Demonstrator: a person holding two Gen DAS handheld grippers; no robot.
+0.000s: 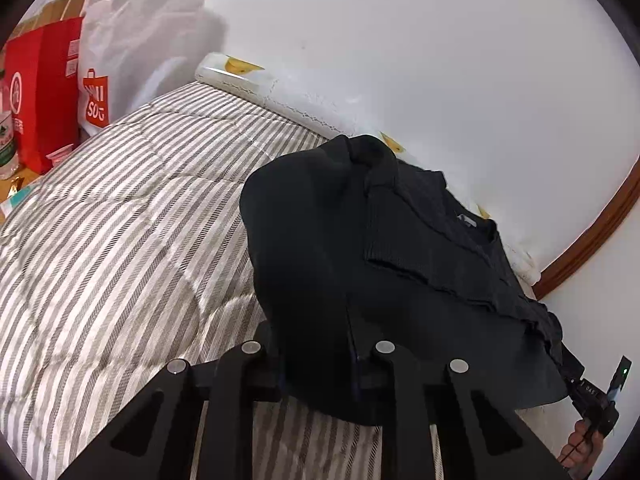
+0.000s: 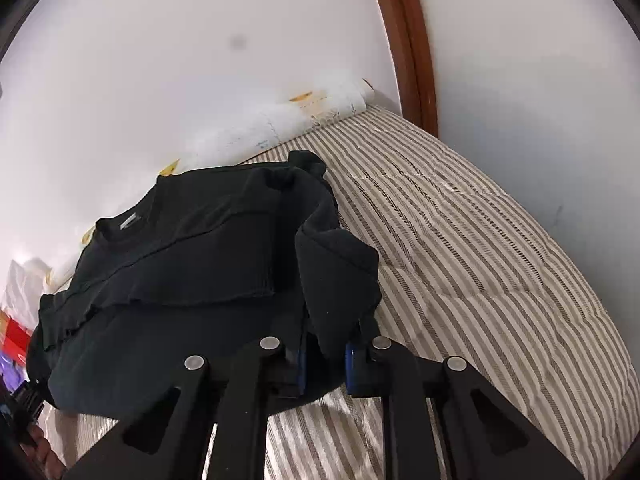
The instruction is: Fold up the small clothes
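A black sweater (image 1: 360, 248) lies on the striped quilt (image 1: 120, 220), collar toward the wall, both sleeves folded across its chest. My left gripper (image 1: 316, 364) is at its near left hem corner with the cloth draped over and between the fingers. In the right wrist view the sweater (image 2: 180, 248) fills the left half. My right gripper (image 2: 324, 360) holds the near right hem corner; the cloth hangs between the blue pads (image 2: 350, 368). The right gripper also shows at the left view's lower right edge (image 1: 596, 396).
A white wall runs behind the bed, with a rolled white pad (image 1: 256, 80) along it. A red paper bag (image 1: 44, 92) and a white shopping bag (image 1: 120, 60) stand at the far left. A brown wooden frame (image 2: 412, 48) rises at the right.
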